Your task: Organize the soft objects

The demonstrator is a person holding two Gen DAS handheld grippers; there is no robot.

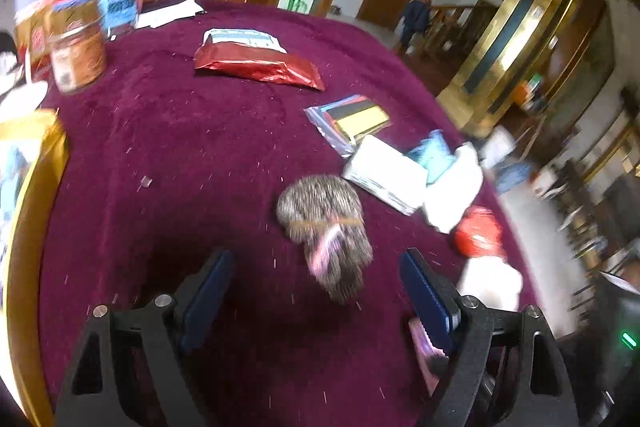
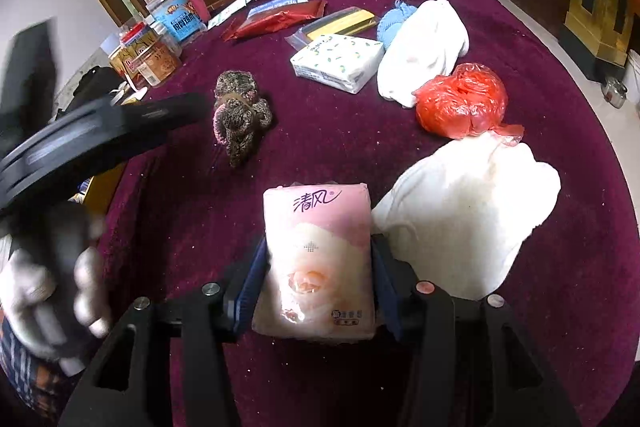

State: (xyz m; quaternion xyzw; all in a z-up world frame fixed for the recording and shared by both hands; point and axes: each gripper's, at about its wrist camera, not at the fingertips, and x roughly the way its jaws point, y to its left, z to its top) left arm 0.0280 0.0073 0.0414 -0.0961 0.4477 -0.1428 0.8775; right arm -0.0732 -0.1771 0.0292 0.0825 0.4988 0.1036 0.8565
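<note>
right gripper (image 2: 318, 267): fingers closed on a pink tissue pack (image 2: 318, 263), held upright between the blue pads just above the maroon desk (image 2: 340, 155). left gripper (image 1: 316, 291): fingers spread wide, nothing between them, hovering over the desk (image 1: 180, 147) with the brown knitted bundle (image 1: 328, 231) just ahead of the fingertips; view is motion-blurred.

in the right wrist view the knitted bundle (image 2: 240, 111) lies near desk centre. white cloth (image 2: 472, 215) sits just right of the held pack, touching the red plastic bag (image 2: 460, 99) behind it. further back: second white cloth bundle (image 2: 424, 47), light blue yarn (image 2: 394, 19) at its left edge, white tissue pack with leaf print (image 2: 336, 61), zip bag of coloured sheets (image 2: 340, 23), red foil packet (image 2: 276, 21). clear snack jars (image 2: 160, 39) stand at the far left edge.
</note>
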